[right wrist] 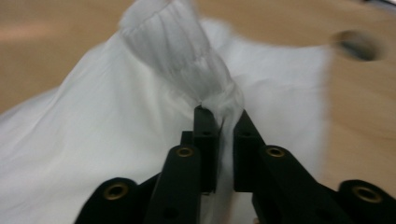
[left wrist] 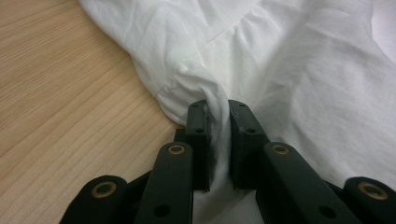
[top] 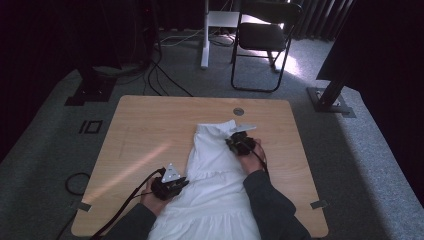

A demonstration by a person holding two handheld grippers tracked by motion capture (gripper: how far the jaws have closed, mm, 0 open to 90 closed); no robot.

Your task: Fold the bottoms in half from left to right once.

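On the wooden table (top: 150, 130), seen from the high view, a white garment (top: 215, 170) lies lengthwise right of centre, running from the middle of the top down over the near edge between the person's forearms; it is narrow at its far end, widens toward the near edge, and shows a gathered seam across its width near the middle. The left gripper (top: 181, 183) sits at the garment's left edge close to the near edge of the table, and the right gripper (top: 236, 142) sits at the garment's far right part, where the cloth rises in a small peak toward the round grommet (top: 238, 111) near the far edge. From the left gripper view, the left gripper (left wrist: 218, 108) has its jaws drawn nearly together with a twisted fold of the white garment (left wrist: 289, 70) pinched between the pads; the cloth puckers into creases around the clamp, and its hemmed edge lies on bare wood (left wrist: 60, 93) just beside the jaws. From the right gripper view, which is blurred, the right gripper (right wrist: 222, 114) is clamped on a bunched, ribbed-looking band of the white garment (right wrist: 116, 140), lifted above the surface in a column from the jaws; the rest of the cloth slopes down smooth on both sides, with the dark grommet (right wrist: 357, 44) beyond.
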